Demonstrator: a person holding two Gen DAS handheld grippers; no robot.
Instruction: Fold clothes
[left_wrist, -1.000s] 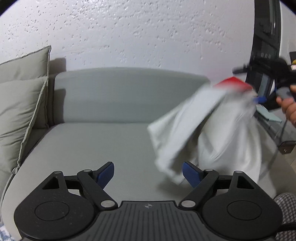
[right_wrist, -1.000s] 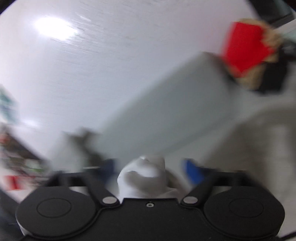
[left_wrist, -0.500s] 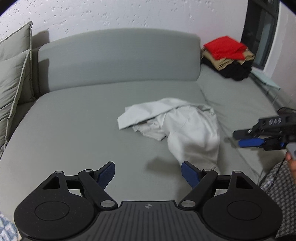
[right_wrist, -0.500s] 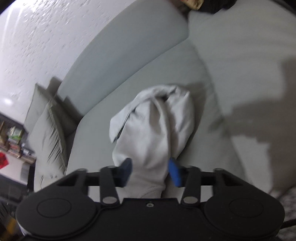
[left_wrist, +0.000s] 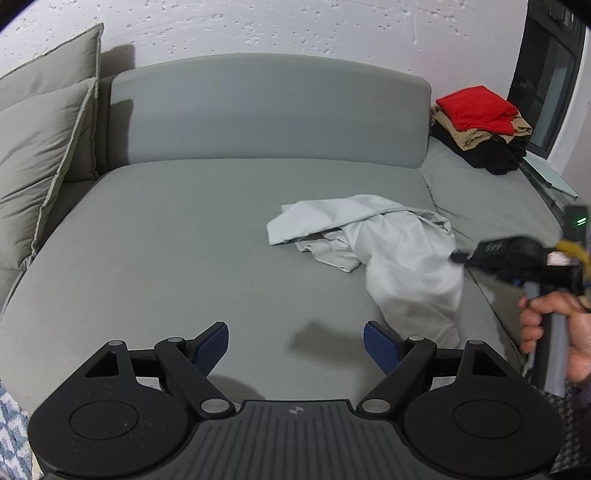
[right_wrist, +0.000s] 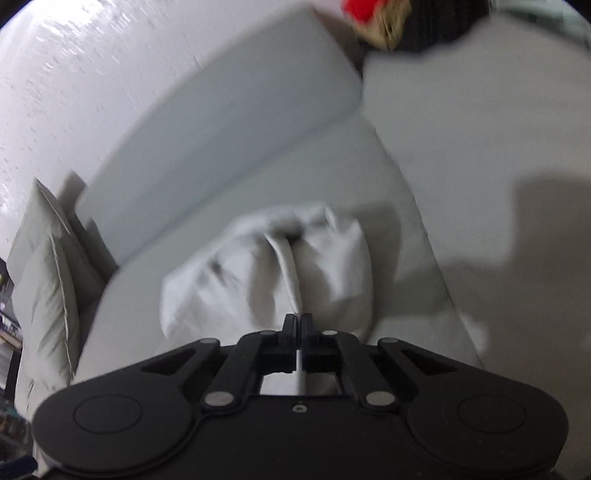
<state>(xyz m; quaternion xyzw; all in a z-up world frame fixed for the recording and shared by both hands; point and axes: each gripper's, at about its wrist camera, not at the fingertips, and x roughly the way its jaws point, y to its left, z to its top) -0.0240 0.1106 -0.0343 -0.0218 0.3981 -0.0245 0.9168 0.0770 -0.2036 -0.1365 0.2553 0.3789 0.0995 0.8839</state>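
A crumpled white garment lies on the grey sofa seat, right of centre. My right gripper is shut on a thin fold of this white garment, and a strip of cloth shows between its closed jaws. In the left wrist view the right gripper comes in from the right, tip at the garment's right edge, with a person's hand on its handle. My left gripper hovers open over the bare seat, just left of the garment's near end, with nothing between its blue pads.
A stack of folded clothes with a red piece on top sits at the sofa's far right corner. Two grey cushions lean at the left end. The backrest runs along the white wall. A dark window frame stands at the right.
The garment hung in the air a second ago and now lies on the seat. The right gripper came down and closed on its edge. The left gripper sank slightly and stayed open.
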